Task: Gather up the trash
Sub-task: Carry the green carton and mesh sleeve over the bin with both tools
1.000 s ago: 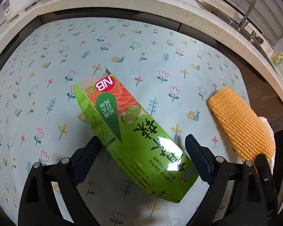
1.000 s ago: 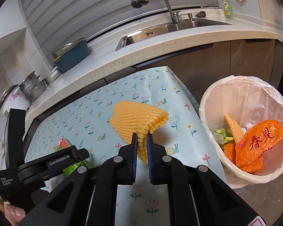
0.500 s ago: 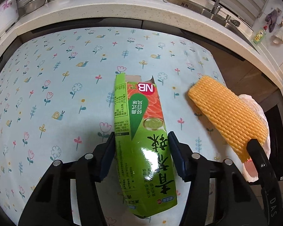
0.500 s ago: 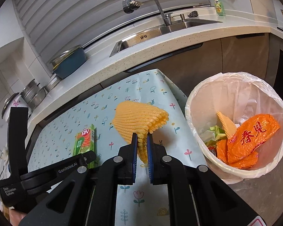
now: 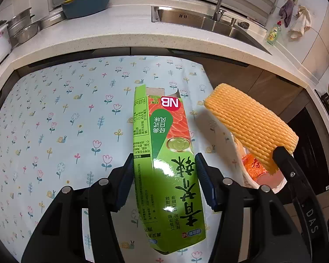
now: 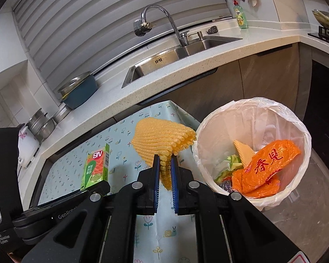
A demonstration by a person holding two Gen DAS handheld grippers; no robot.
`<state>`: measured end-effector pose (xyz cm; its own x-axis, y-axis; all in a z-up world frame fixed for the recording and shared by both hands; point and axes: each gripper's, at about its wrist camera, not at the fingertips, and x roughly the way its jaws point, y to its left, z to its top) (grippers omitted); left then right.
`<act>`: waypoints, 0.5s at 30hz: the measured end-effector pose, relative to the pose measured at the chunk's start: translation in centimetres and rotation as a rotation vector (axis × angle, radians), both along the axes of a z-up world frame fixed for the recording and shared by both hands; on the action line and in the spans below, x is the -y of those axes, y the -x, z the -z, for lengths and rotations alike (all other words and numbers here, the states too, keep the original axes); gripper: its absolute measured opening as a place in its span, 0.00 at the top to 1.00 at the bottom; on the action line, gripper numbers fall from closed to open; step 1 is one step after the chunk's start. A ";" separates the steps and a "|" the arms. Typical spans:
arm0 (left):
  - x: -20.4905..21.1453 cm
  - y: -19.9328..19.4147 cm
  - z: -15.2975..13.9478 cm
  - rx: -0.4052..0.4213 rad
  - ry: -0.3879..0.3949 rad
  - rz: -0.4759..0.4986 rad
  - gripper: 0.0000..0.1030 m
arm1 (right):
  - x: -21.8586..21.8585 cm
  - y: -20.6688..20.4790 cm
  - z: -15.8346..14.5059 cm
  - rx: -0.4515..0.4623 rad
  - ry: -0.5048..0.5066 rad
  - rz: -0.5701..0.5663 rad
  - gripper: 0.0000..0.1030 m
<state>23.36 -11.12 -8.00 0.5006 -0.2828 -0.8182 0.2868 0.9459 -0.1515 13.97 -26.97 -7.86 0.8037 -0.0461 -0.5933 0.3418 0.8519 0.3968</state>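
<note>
Green carton (image 5: 164,153) clamped between left jaws, yellow foam net (image 6: 162,144) pinched in right jaws.

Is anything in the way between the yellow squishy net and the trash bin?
Nothing visible. The right gripper holds the yellow foam net in the air beside the bin, whose open top has room.

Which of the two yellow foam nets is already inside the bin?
The small yellow foam net lying among wrappers in the white-lined bin; the larger one is clamped in the right gripper.
</note>
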 end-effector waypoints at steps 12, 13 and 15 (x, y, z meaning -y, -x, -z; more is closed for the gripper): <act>4.5 3.5 -3.2 0.055 -0.005 0.077 0.49 | 3.7 4.2 -3.1 0.051 0.029 0.067 0.91; 4.9 3.7 -3.4 0.057 -0.003 0.085 0.49 | 4.1 4.4 -3.2 0.053 0.031 0.074 0.91; 5.6 4.0 -3.6 0.062 0.000 0.098 0.49 | 5.0 5.1 -3.5 0.056 0.035 0.092 0.91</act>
<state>19.40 -16.75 -4.42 0.5200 -0.3329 -0.7867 0.3871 0.9128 -0.1303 8.87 -31.99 -4.38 0.8273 -0.1406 -0.5439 0.3968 0.8317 0.3884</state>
